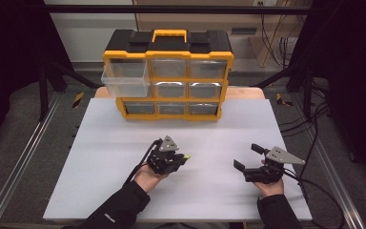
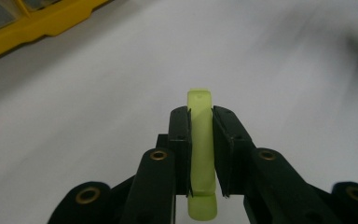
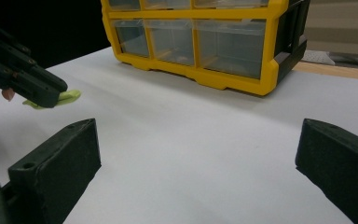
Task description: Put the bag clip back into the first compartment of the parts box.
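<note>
My left gripper (image 1: 183,158) is shut on a thin yellow-green piece (image 2: 201,144), which stands edge-on between the black pads and pokes out past them; its tip (image 1: 187,156) also shows from above, and the piece (image 3: 61,98) is visible in the right gripper view too. The gripper hovers over the white mat left of centre. My right gripper (image 1: 248,157) rests at the right of the mat, jaws wide apart with nothing between them. A yellow and black drawer cabinet (image 1: 167,76) stands at the back; its top-left clear drawer (image 1: 126,80) is pulled out.
The white mat (image 1: 124,186) covers most of the table; wood shows at its far edge behind the cabinet. Metal rails run along both sides. Cables trail from each gripper and lie on the floor at the right.
</note>
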`<state>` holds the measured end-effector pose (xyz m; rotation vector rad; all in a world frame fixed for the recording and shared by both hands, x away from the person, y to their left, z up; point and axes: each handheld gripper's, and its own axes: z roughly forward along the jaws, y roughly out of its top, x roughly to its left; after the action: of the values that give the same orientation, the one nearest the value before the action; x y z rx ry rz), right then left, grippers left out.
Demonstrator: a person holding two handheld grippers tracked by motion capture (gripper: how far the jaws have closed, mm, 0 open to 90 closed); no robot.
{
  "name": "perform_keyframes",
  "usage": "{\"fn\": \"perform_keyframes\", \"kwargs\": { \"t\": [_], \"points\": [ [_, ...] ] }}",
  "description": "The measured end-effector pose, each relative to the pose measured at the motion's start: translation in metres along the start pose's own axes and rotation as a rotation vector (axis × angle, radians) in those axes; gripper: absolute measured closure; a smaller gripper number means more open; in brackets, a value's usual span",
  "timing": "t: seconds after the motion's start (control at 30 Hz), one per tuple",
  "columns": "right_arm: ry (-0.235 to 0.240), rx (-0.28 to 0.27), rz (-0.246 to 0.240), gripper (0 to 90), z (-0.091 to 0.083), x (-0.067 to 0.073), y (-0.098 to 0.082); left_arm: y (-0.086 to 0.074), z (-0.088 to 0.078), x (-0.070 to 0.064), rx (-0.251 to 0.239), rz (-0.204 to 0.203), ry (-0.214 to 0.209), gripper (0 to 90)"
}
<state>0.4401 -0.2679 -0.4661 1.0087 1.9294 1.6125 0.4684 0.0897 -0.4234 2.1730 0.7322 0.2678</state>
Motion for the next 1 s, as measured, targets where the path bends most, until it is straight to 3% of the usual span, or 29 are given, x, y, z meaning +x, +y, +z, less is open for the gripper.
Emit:
{"fn": "perform_keyframes", "kwargs": {
  "t": [0.47, 1.0],
  "points": [
    [0.000, 0.002, 0.001, 0.5, 0.000, 0.000, 0.000, 0.005, -0.027, 0.012, -0.038, 0.014, 0.021, 77.2],
    [0.000, 0.002, 0.003, 0.5, 0.000, 0.000, 0.000, 0.008, -0.056, 0.031, -0.087, -0.024, 0.058, 77.2]
  ]
}}
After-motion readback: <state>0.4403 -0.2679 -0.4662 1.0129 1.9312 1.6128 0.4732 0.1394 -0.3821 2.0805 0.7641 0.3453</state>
